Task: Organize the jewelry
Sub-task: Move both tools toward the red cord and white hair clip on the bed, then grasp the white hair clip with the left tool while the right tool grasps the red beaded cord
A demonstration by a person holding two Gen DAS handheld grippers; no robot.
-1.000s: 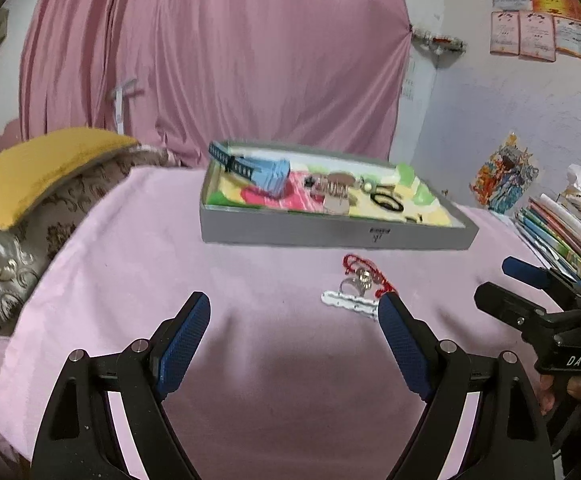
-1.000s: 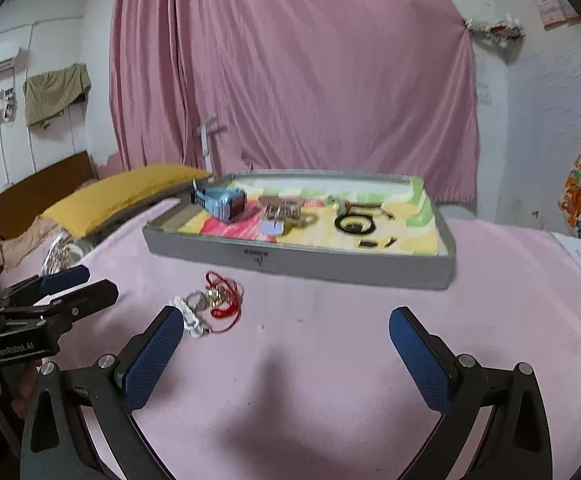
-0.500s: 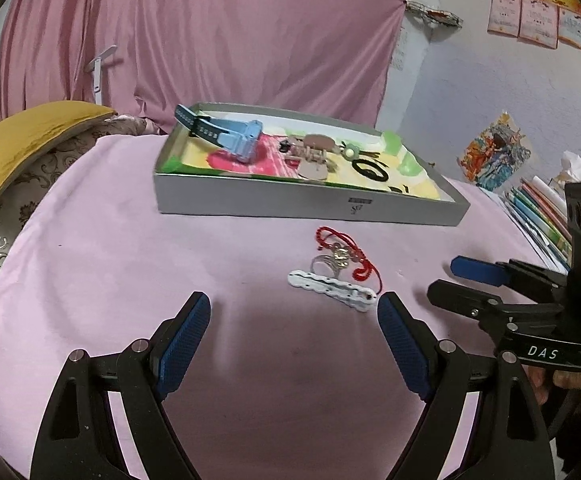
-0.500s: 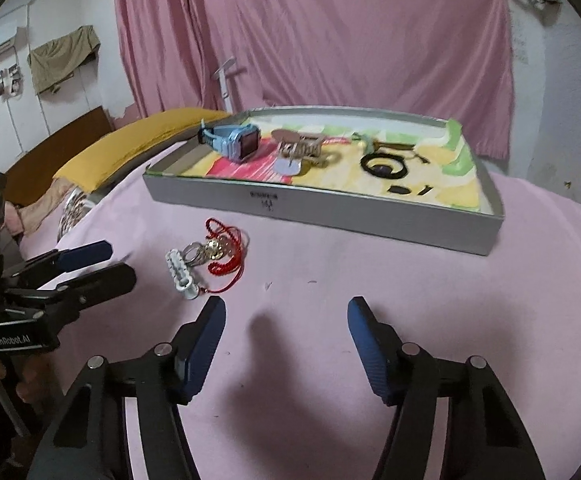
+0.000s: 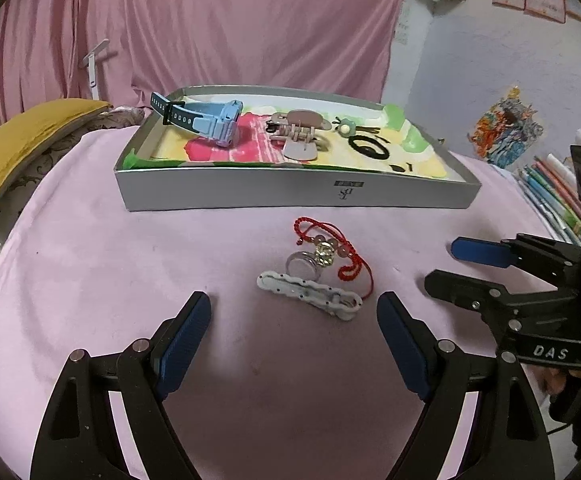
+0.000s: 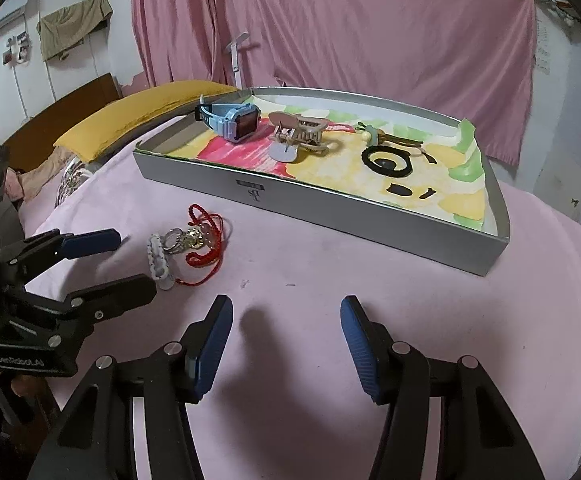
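A grey tray (image 5: pixel 290 196) (image 6: pixel 330 212) with a colourful liner holds a blue watch (image 5: pixel 210 122) (image 6: pixel 236 122), a beige hair claw (image 5: pixel 298 136) (image 6: pixel 296 136) and a black hair tie (image 5: pixel 368 150) (image 6: pixel 386 162). On the pink cloth in front of it lie a red cord bracelet (image 5: pixel 330 240) (image 6: pixel 204 236), a silver ring (image 5: pixel 300 266) (image 6: pixel 172 242) and a white hair clip (image 5: pixel 308 294) (image 6: pixel 158 260). My left gripper (image 5: pixel 294 344) (image 6: pixel 130 260) is open, just short of the clip. My right gripper (image 6: pixel 286 344) (image 5: pixel 446 264) is open and empty, right of the pile.
A yellow pillow (image 5: pixel 14 148) and patterned bedding lie at the left. Books and pens (image 5: pixel 550 196) lie at the right table edge. A pink curtain (image 5: pixel 210 28) hangs behind the tray.
Both grippers have moved forward and down towards the loose jewelry. The right gripper's fingers have narrowed from wide open. The jewelry has not moved.
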